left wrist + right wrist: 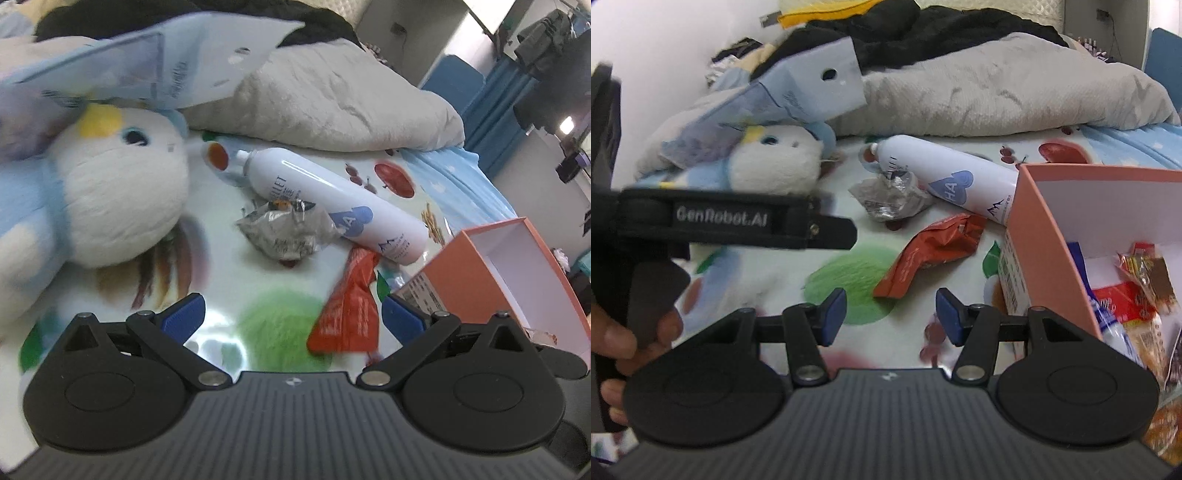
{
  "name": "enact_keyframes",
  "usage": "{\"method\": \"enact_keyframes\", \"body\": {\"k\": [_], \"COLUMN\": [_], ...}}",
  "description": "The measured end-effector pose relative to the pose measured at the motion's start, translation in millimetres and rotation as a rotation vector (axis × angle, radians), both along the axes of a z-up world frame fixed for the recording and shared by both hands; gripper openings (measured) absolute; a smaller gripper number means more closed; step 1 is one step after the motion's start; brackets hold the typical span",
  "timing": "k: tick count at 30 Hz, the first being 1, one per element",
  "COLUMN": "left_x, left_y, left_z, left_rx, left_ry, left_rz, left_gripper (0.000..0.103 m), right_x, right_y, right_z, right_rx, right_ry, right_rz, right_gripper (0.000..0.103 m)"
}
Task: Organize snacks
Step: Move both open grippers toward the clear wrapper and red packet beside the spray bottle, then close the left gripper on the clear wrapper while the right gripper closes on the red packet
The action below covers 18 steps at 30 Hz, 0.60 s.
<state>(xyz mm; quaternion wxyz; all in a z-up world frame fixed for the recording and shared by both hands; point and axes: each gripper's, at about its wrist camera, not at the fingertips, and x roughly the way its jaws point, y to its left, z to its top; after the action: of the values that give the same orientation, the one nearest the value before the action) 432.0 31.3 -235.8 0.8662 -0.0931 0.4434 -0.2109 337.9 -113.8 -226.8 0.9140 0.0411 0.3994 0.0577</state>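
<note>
**Snacks on the bed: items seen and part-seen**

Left gripper (293,317): jaws wide apart, empty. Right gripper (891,316): jaws partly apart, nothing between. Red snack packet (929,254): centre frame, on the fruit-print sheet (846,280), just left of the orange box (1039,236). Box: cut off at right; holds several wrapped snacks (1137,295), labels unreadable. Crumpled silver wrapper (892,197): touching the white bottle (945,173), contents unclear. Plush toy (775,162): upper left, half under a blue carton (812,92). Person's hand (624,339): lower left, blurred.

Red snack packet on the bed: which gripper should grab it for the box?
Right, probably. The red snack packet lies just ahead of the right gripper, beside the orange box; its jaws are open and empty.
</note>
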Motion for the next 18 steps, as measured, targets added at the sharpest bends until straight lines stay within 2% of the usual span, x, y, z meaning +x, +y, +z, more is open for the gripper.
{"method": "enact_keyframes", "body": {"k": [4,7,15,18], "left_x": [30.0,51.0,76.3,79.1], "left_y": [-12.9,-24.2,-38.9,-42.0], "left_z": [-13.1,-26.2,-43.8,-45.0], "left_rx": [-0.002,0.004,-0.025,-0.020], "left_ry": [0.017,0.040,0.045,0.035], "left_rz": [-0.032,-0.057,-0.080,-0.075], "left_gripper": [0.103,0.103,0.103,0.103], "right_x": [20.6,32.8,50.5,50.8], "right_y": [-2.7,-0.3,1.2,2.8], "right_z": [-11.2,-18.3,-35.2,-36.6], "right_rx": [0.019,-0.003,0.008,0.017], "right_ry": [0.018,0.017,0.046,0.036], "right_rz": [-0.044,-0.073,-0.115,-0.102], "right_gripper": [0.056,0.055,0.055,0.045]}}
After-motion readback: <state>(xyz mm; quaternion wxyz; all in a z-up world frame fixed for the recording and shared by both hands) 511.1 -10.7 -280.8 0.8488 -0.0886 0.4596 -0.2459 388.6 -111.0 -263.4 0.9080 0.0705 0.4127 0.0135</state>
